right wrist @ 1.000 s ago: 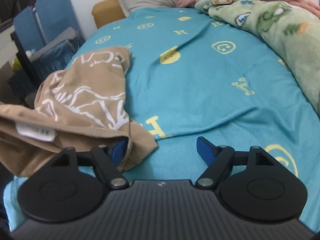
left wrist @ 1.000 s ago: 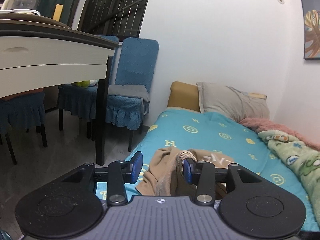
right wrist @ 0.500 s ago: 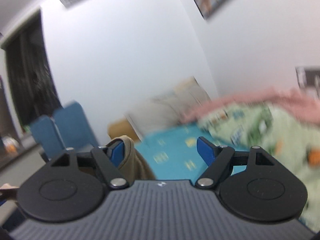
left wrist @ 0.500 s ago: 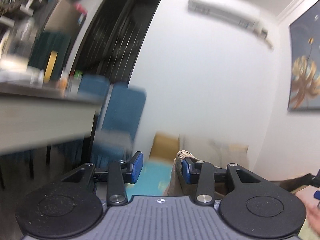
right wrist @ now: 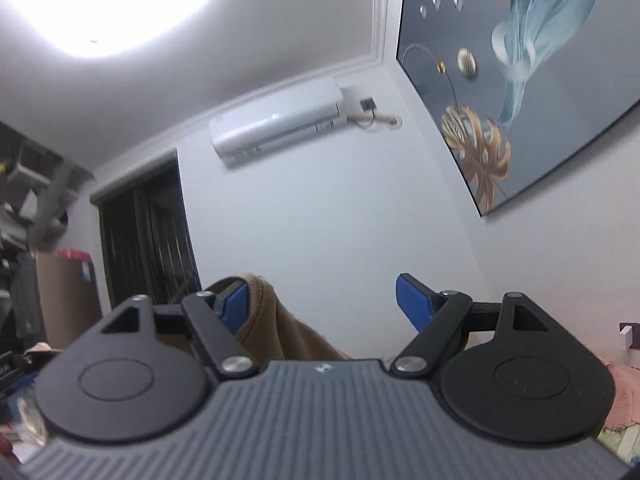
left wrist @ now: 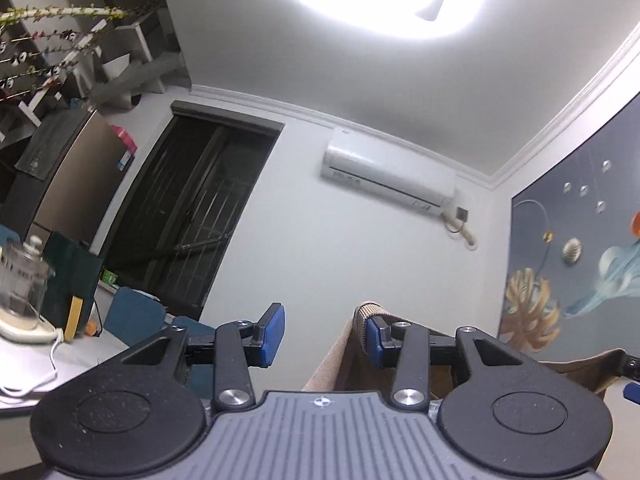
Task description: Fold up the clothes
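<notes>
A tan garment [left wrist: 362, 344] hangs over the right finger [left wrist: 374, 342] of my left gripper [left wrist: 322, 332], its ribbed hem draped over the blue pad. The left gripper's jaws stand wide apart. The same tan garment [right wrist: 276, 320] hangs over the left finger [right wrist: 234, 310] of my right gripper [right wrist: 324, 304], whose jaws also stand wide apart. Both grippers are raised high and tilted up toward the ceiling and wall. The garment stretches between them; most of it is hidden below the gripper bodies. The other gripper's edge [left wrist: 630, 376] shows at the far right of the left wrist view.
A white air conditioner [left wrist: 388, 178] hangs on the back wall beside a dark barred door [left wrist: 188, 224]. A large painting [right wrist: 516, 76] covers the right wall. A table with a glass kettle [left wrist: 22, 284] is at left. Pink bedding [right wrist: 624, 396] shows at right.
Both grippers have swung up from the bed to point at the ceiling, lifting the tan garment with them. The bed has dropped out of view.
</notes>
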Demonstrator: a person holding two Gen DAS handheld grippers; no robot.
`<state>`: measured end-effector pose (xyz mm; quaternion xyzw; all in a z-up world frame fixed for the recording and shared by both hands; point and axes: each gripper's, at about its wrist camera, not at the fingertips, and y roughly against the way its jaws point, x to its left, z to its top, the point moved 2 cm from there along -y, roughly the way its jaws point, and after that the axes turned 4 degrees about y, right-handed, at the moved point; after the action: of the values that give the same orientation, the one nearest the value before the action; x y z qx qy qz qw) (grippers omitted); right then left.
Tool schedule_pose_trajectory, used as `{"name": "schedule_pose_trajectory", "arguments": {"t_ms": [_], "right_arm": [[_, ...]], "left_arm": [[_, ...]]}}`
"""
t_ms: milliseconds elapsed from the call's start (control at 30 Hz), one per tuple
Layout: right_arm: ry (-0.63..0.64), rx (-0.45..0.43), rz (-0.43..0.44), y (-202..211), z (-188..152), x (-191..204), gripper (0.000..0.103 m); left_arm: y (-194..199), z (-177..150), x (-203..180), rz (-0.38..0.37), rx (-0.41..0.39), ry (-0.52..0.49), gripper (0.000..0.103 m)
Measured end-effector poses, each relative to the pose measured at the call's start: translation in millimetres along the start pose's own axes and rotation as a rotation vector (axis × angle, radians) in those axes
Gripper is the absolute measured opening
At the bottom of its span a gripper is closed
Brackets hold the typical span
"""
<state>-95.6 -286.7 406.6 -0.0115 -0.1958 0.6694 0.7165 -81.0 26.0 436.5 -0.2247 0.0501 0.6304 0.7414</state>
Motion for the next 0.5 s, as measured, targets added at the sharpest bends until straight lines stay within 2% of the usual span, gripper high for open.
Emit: {"name": "schedule_pose_trajectory", "arguments": {"t_ms": [100,167,233,367,500], "right_arm": [[0.027,0.012,-0.003,10,20,5,0.080],[0.056,0.046,-0.008,5,20,5,0.080],[0.067,0.104,-0.014,-8,3,-1,0.080],[0.049,0.224,-0.036,-52,-49,-22,0.080],[0.064,0.318,-0.075,-117,-113,-49,0.080]], "left_arm": [[11,25,-11,-0.012,0.065,0.020,0.045],[0,23,-9,-0.012,0.132,0.028,0.045],[-18,10,-5,-0.003,0.204,0.025,0.045],[-89,-49,15,0.033,0.302,-0.035,0.045],[-183,-133,50,0.049,0.389,-0.045,0.045]]}}
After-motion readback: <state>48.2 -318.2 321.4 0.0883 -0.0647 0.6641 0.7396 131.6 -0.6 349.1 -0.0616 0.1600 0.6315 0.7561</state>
